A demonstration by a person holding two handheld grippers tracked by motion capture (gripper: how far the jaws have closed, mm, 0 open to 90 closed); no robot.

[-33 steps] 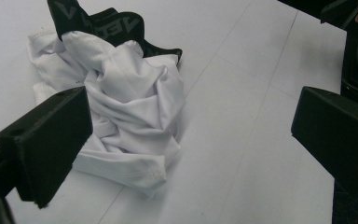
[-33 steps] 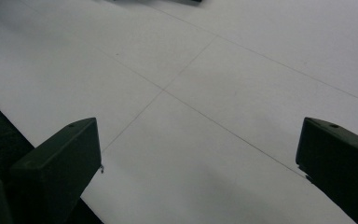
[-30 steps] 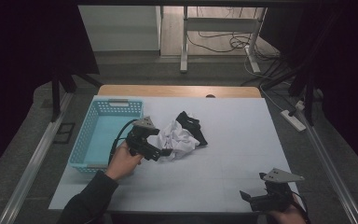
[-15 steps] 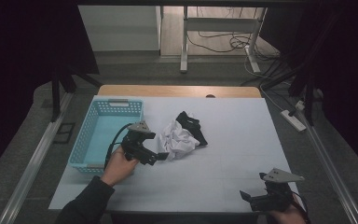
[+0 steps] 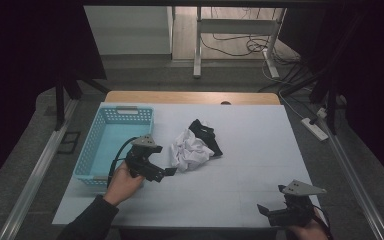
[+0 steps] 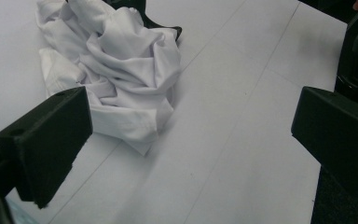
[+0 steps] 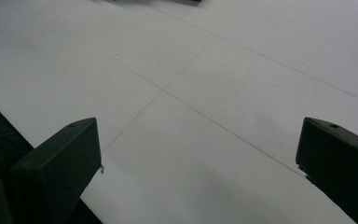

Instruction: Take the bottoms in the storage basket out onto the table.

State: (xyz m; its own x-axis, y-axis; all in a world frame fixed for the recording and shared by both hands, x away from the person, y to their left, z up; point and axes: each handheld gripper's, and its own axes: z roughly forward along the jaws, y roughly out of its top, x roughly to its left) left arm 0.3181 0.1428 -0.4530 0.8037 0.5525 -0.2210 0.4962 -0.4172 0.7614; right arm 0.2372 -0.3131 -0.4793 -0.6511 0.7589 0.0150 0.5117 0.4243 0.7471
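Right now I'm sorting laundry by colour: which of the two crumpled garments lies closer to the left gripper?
The white garment. It lies just beyond the open left gripper, while the black garment sits behind it, farther away.

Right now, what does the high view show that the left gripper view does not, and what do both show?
High view alone: the blue basket left of the clothes, the left gripper seen from outside, the person's hand holding it, and the floor around the table.

Left gripper view alone: the folds of the white cloth from close, between its wide-apart jaws.

Both: the white cloth, the black cloth behind it, the white table and the right gripper.
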